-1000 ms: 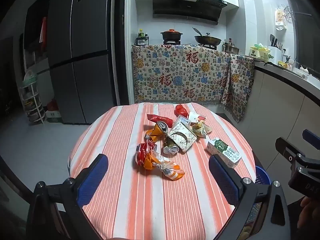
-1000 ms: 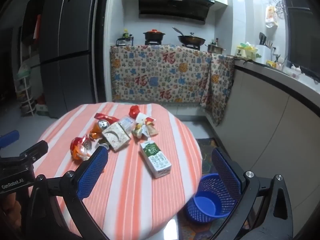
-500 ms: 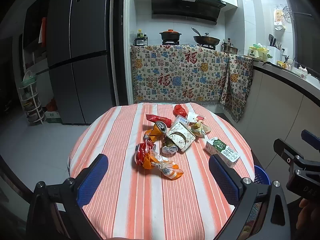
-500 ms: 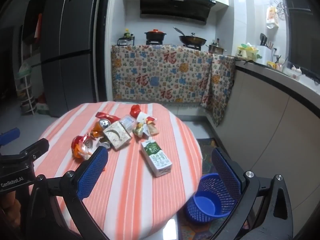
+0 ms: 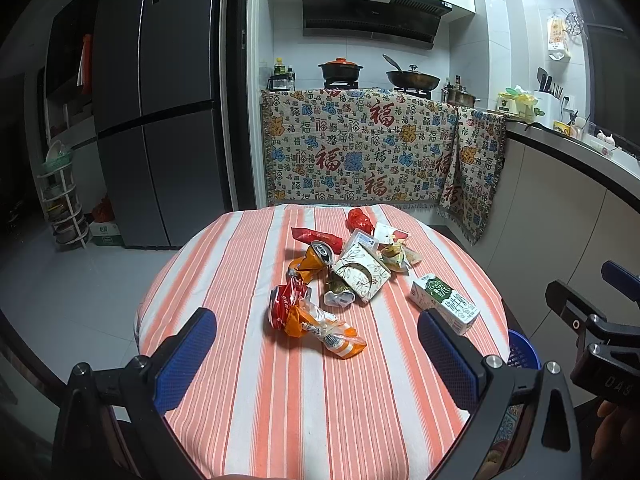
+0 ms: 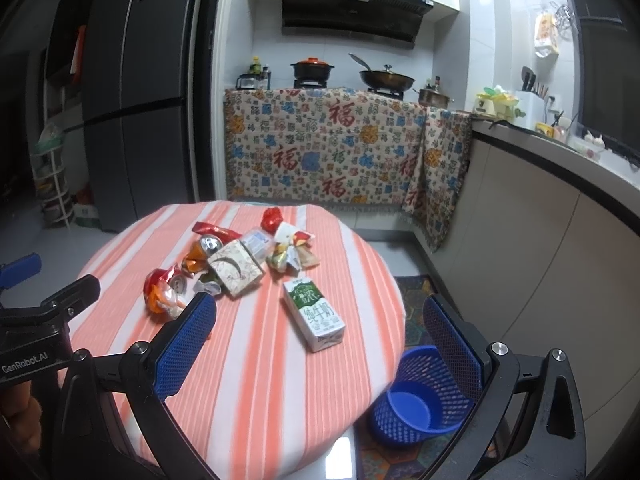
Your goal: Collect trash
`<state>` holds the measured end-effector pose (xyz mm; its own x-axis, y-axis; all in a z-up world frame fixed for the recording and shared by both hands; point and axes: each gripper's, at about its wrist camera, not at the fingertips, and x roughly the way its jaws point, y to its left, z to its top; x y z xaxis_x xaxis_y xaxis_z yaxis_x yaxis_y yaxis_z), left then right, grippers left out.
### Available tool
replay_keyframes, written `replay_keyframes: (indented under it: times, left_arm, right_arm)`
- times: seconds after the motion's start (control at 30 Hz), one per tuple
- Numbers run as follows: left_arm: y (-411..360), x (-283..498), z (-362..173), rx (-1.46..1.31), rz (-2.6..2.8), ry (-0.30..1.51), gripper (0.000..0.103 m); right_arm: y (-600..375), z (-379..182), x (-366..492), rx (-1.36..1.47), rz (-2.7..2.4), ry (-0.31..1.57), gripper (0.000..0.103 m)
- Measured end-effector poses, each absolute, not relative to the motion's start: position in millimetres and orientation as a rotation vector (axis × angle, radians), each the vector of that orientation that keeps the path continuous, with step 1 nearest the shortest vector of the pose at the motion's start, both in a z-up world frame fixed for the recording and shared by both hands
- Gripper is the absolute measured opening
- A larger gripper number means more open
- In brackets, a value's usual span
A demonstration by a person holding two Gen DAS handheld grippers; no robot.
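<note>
A pile of trash lies mid-table on the round striped table point(image 5: 240, 360): a crushed red-orange wrapper point(image 5: 308, 318), an orange can point(image 5: 316, 258), a patterned box point(image 5: 362, 274), red wrappers point(image 5: 360, 218) and a green-white milk carton point(image 5: 444, 302). My left gripper point(image 5: 316, 356) is open and empty, above the table's near part. My right gripper point(image 6: 320, 344) is open and empty, just short of the milk carton point(image 6: 314, 312). A blue mesh basket point(image 6: 420, 396) stands on the floor right of the table.
A patterned cloth point(image 5: 372, 152) hangs over the counter behind the table, with a pot and a wok on the stove. A grey fridge point(image 5: 160, 100) and a wire rack point(image 5: 60, 200) stand at the left. A counter point(image 6: 560, 200) runs along the right.
Both grippers have shifted slightly; the views have drifted a little toward the table. Nothing has been grasped and the trash has not moved.
</note>
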<state>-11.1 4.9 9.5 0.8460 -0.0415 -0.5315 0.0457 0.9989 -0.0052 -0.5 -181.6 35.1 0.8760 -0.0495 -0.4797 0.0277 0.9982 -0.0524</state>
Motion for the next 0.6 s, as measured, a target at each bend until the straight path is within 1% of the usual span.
replay_keyframes:
  times: [0.6]
  left_arm:
    - [5.0, -5.9, 2.9, 0.018, -0.041, 0.565, 0.102]
  right_arm:
    - [-183.6, 32.5, 1.2, -0.048, -0.033, 0.511, 0.103]
